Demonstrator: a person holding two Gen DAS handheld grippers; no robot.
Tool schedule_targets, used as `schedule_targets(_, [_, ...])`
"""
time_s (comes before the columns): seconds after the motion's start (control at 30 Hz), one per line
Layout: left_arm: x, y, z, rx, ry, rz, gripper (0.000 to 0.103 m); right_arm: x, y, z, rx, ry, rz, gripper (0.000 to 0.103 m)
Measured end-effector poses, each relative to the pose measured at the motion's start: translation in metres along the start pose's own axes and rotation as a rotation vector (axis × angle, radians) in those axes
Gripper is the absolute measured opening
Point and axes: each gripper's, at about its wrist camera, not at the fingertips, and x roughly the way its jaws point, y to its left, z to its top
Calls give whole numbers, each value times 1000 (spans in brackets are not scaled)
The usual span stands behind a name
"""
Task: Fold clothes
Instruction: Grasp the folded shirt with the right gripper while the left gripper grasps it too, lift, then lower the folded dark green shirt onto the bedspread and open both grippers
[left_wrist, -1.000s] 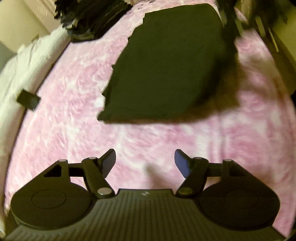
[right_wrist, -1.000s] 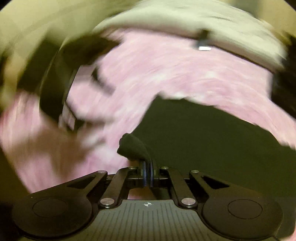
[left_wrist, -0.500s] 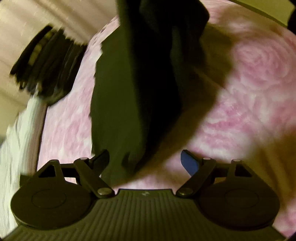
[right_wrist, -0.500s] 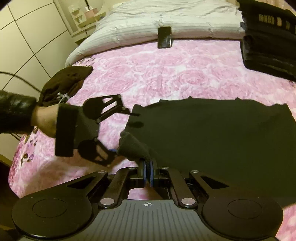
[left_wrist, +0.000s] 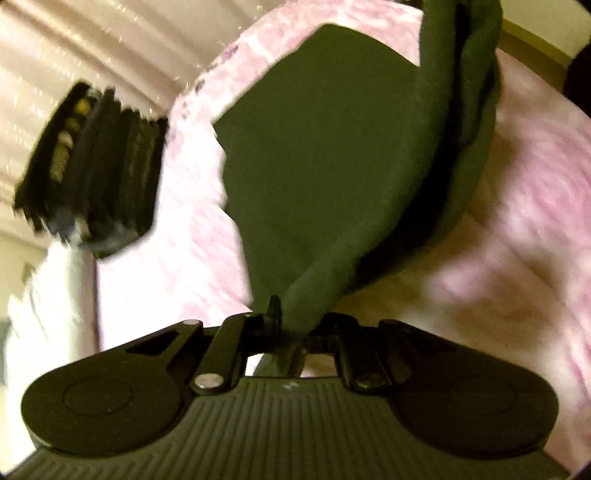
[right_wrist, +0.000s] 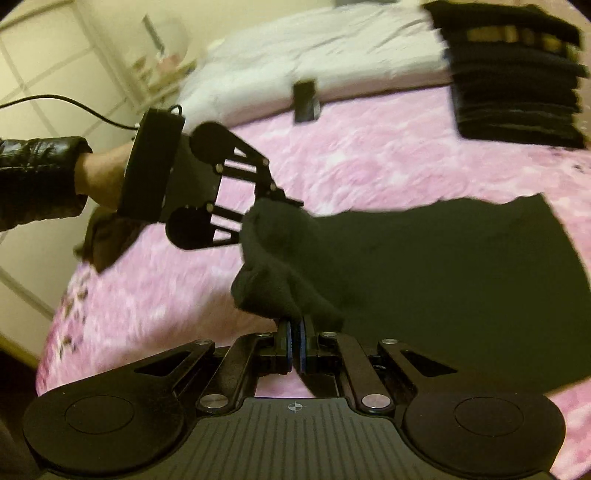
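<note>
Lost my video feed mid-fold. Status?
Left gripper shut on dark garment. Right gripper shut on a bunched edge. Rest lies flat on pink bedspread. Nothing blocking.

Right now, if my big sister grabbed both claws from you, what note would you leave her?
Left claw: shut on a corner of the dark cloth.
Right claw: shut on the neighbouring bunched corner.
The rest of the cloth lies flat on the pink bedspread. A stack of folded clothes sits at the far side.
Done: both corners gripped and lifted.
Left: carry them across to make the fold, let go, smooth it.
</note>
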Motion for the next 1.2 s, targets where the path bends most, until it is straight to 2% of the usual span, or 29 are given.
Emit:
schedule_targets(0.13, [8, 54, 64, 92, 10, 9, 9, -42, -51, 11, 98, -88, -19, 2])
schedule_targets(0.23, [29, 84, 119, 166, 6, -15, 9, -71, -103, 12, 220, -146, -52, 2])
schedule_targets(0.4, [107, 103, 206, 263, 25, -100, 11, -87, -198, -13, 413, -199, -156, 2])
schedule_targets(0.43, [126, 101, 218, 265, 26, -111, 12, -85, -217, -21, 452, -201, -176, 2])
schedule_targets(0.5, [159, 99, 236, 213, 28, -145, 25, -78, -250, -38, 528, -194, -205, 3])
schedule_targets(0.6, [208, 97, 262, 132, 31, -196, 31, -70, -282, -61, 623, -173, -220, 3])
schedule_targets(0.67, [215, 105, 265, 48, 32, -210, 32, -71, -292, -69, 659, -172, -218, 3])
schedule_targets(0.77, [206, 120, 250, -106, 40, -217, 35, -77, -293, -72, 698, -193, -211, 3])
schedule_targets(0.87, [184, 121, 217, -251, 92, -210, 37, -78, -291, -72, 747, -219, -186, 3])
schedule_targets(0.93, [175, 120, 197, -348, 135, -231, 37, -73, -289, -67, 772, -236, -171, 3])
schedule_targets(1.07, [173, 110, 167, -484, 185, -254, 37, -57, -293, -62, 821, -247, -160, 3])
schedule_targets(1.2, [194, 95, 154, -545, 208, -262, 38, -53, -300, -64, 833, -215, -261, 3])
